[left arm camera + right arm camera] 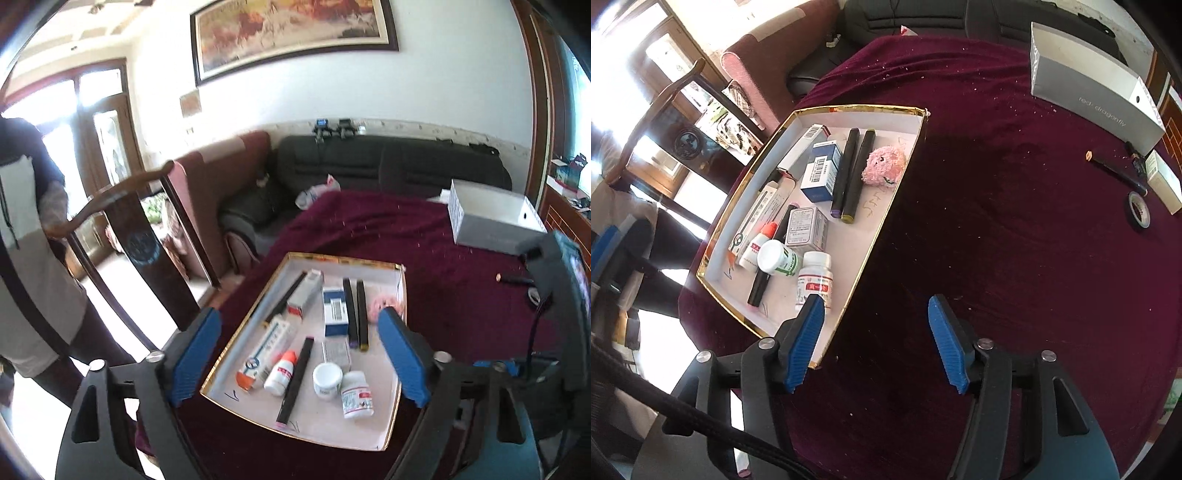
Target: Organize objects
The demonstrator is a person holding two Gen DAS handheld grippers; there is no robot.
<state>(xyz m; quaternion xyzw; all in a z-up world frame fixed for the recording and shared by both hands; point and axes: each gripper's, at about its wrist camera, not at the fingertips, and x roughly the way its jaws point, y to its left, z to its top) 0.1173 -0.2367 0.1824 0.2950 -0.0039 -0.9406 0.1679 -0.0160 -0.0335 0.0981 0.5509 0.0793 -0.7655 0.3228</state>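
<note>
Four black pens [849,168] in tray [879,229]

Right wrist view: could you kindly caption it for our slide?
Open right gripper hovers by a gold-rimmed tray of bottles, boxes and markers on maroon cloth.

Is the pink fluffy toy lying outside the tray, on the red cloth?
No, the pink fluffy toy lies inside the tray, beside the two dark markers.
</note>
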